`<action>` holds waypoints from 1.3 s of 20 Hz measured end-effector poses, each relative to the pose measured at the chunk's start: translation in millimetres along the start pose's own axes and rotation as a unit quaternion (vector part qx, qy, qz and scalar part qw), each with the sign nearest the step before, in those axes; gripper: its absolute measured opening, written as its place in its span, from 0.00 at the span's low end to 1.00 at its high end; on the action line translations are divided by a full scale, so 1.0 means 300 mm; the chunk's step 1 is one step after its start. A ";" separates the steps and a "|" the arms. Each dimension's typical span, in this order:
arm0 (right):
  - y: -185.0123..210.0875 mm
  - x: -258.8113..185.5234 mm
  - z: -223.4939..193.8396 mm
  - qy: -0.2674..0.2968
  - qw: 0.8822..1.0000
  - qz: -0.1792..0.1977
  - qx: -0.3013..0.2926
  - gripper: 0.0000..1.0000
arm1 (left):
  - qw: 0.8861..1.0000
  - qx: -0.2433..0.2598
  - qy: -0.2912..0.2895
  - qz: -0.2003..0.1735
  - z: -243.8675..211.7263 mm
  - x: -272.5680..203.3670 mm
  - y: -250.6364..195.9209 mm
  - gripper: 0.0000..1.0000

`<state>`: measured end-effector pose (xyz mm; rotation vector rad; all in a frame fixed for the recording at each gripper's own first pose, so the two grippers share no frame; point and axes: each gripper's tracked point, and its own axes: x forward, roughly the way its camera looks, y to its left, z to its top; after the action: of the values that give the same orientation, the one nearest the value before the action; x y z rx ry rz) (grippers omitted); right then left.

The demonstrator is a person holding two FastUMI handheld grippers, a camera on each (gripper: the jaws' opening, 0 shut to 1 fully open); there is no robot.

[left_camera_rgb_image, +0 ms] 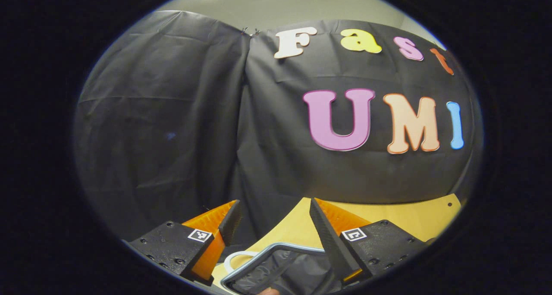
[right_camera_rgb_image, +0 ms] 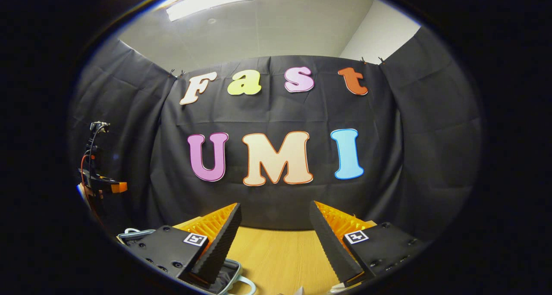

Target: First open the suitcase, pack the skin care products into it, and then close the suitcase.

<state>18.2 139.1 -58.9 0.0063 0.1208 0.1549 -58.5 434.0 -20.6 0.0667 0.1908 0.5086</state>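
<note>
- Left gripper [left_camera_rgb_image: 274,226]: fingers spread wide, nothing between them, raised and aimed at the black cloth wall [left_camera_rgb_image: 172,127]. Below the fingers, in the left gripper view, lies the suitcase [left_camera_rgb_image: 276,267]: pale rim, dark lining showing, so it looks already open, though only a corner is in sight at the frame's lower edge.
- Wooden table [left_camera_rgb_image: 401,219] carries the case; the case sits near its close edge.
- Contents: the visible patch of lining holds nothing I can make out. Skin care products are not identifiable; a small pale scrap at the bottom of the right gripper view is too cropped to name.
- Right gripper [right_camera_rgb_image: 275,232]: fingers likewise wide apart and empty, level over bare tabletop. The suitcase rim and handle loop [right_camera_rgb_image: 243,282] show just under its left finger.
- Far left of the right gripper view: the other handheld gripper [right_camera_rgb_image: 97,180], held high.
- Judgement: packing is the step in hand. To do it well, tip both grippers down to find the products, close on each bottle at mid-body, and set it flat on the lining well inside the rim so the lid can shut.
</note>
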 end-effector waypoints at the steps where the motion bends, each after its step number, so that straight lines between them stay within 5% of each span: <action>1: -0.026 -0.005 0.008 -0.004 1.000 0.000 0.000 0.99 | 1.000 -0.001 -0.007 -0.009 0.011 -0.058 0.009 0.92; 8: -0.210 -0.030 0.067 -0.026 0.999 -0.019 0.004 0.99 | 0.996 0.013 -0.034 -0.085 0.132 -0.375 -0.163 0.93; 12: -0.298 -0.057 0.078 -0.031 0.999 -0.030 0.001 0.99 | 0.990 0.012 -0.033 -0.133 0.115 -0.424 -0.419 0.93; 26: -0.566 -0.202 0.095 -0.032 0.998 -0.050 -0.024 0.99 | 0.965 0.006 0.019 -0.263 -0.078 -0.681 -0.970 0.93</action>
<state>-11.9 -37.8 -25.9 -0.0432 0.0526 0.0573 -99.2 80.5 -42.1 0.0166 0.2392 -0.0211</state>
